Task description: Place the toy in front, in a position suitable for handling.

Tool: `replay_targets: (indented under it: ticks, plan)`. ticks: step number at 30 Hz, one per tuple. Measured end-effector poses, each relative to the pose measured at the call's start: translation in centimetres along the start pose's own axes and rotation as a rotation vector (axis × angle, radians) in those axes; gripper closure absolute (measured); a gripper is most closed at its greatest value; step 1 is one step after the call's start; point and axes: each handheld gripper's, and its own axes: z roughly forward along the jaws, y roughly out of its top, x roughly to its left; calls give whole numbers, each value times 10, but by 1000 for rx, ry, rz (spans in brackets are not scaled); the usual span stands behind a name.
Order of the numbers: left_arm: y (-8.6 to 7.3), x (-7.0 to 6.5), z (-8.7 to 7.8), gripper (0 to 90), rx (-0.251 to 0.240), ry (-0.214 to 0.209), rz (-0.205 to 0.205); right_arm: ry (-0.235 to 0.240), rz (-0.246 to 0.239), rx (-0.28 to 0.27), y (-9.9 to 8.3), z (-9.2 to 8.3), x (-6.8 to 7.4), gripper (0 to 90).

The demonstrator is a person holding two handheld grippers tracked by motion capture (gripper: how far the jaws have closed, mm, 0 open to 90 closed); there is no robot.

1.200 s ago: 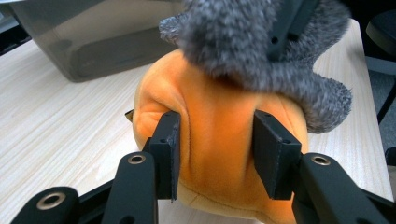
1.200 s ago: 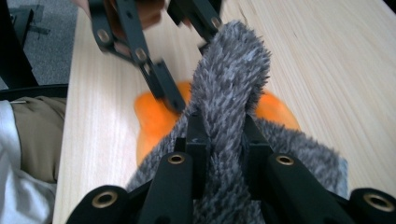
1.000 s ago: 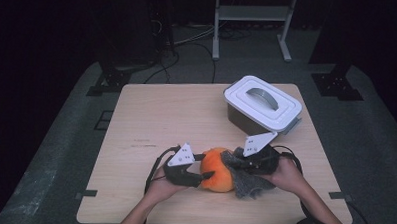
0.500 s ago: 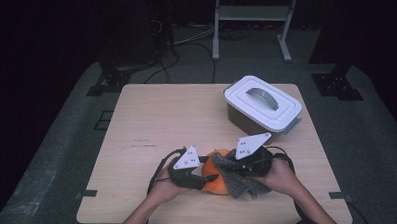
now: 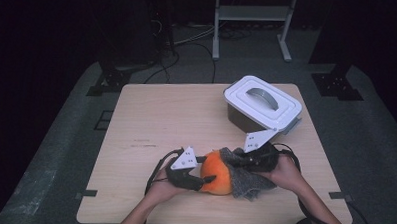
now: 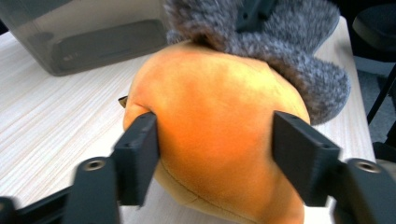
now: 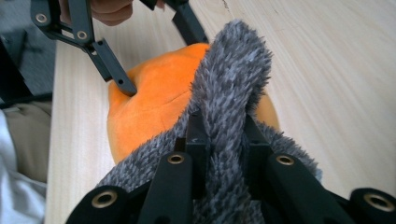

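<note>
Since earlier frame: left gripper [image 6: 215,154] jaws just reopened slightly, pads clamping orange plush [image 6: 215,140]. Right gripper [image 7: 219,154] clenched on grey cloth [image 7: 231,88], fold pointing away along jaws.

One orange plush toy [image 5: 218,173], one grey furry cloth [image 5: 244,177], one lidded container [image 5: 263,105] at one o'clock, two grippers, one counter [image 5: 151,120].

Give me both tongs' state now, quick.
Left tongs: closed on the orange plush, having just eased open a little.
Right tongs: shut, pinching the grey furry cloth.
</note>
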Motion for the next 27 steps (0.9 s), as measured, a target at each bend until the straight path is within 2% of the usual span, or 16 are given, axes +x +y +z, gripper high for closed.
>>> replay_targets:
  ticks: [1,3,5,8,9,11,13,14,15,17,21,24,27]
  plan:
    - [1,1,-1,282,-6,2,-18,5,12,-5,-2,1,1,770]
    - [2,4,-2,227,-24,-4,-48,13,7,-16,-4,4,6,771]
    - [2,4,-1,205,-5,-6,-52,32,-2,-20,-5,7,12,772]
    - [1,4,0,259,12,-16,-53,32,-19,-12,-5,7,16,771]
    - [1,3,1,259,16,-21,-49,32,-19,-6,-4,7,16,771]
    - [2,-1,2,347,20,-9,-23,11,-55,9,5,4,18,771]
    - [4,-4,2,354,12,-16,2,-6,-91,-18,18,3,23,771]
    - [5,-6,3,354,16,-12,21,0,-104,-23,24,4,26,771]
    - [5,-8,3,352,30,-5,42,2,-119,-14,30,8,29,771]
    - [3,-7,2,351,40,-4,41,2,-149,17,35,15,31,771]
    - [-2,-4,-1,354,38,-9,20,27,-101,7,26,14,22,770]
    - [-2,-3,-1,340,31,-15,5,3,-60,-7,13,7,14,769]
    - [0,0,-3,284,4,-21,-20,4,-22,-42,-1,5,12,769]
